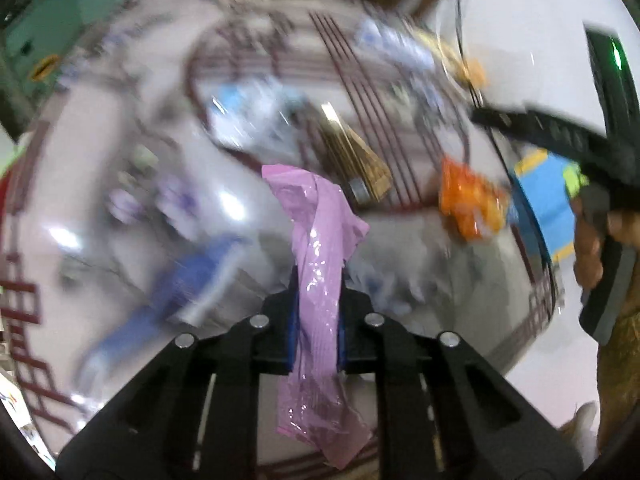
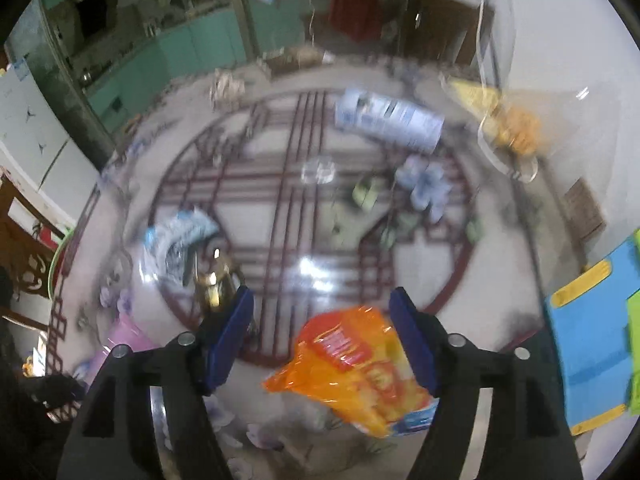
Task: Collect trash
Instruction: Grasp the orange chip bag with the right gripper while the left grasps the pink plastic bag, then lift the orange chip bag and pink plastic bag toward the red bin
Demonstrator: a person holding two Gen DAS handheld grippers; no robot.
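The round glass-topped counter point(image 2: 280, 216), printed with dark red lattice lines and pale flowers, is strewn with rubbish, and both views are smeared by motion. At the left of the right wrist view a crumpled blue-and-white wrapper point(image 2: 180, 236) lies by a shiny gold foil pack point(image 2: 214, 284), the two touching or nearly so. Further back, toward the far rim, rests a white-and-blue printed packet point(image 2: 388, 120), and at the right rim a yellow-and-orange wrapper point(image 2: 508, 124) — too blurred to read.

The left claw point(image 1: 316, 320) is clenched on a pink plastic wrapper point(image 1: 316, 248): the blue pads point(image 1: 294, 320) press it from both sides, with one end standing out ahead of the tips and the other hanging back toward the camera. Whether its front end touches the glass cannot be told.

The right claw point(image 2: 322, 332) stands released, its jaws well apart. An orange snack bag point(image 2: 352, 364) lies between them, over toward the right-hand pad point(image 2: 412, 340) and overlapping it in the picture — whether it touches that pad cannot be told, and the left-hand pad is clear of it. In the left wrist view that bag sits near the counter's right edge, with a hand point(image 1: 592, 248) gripping the right tool's handle beyond it.
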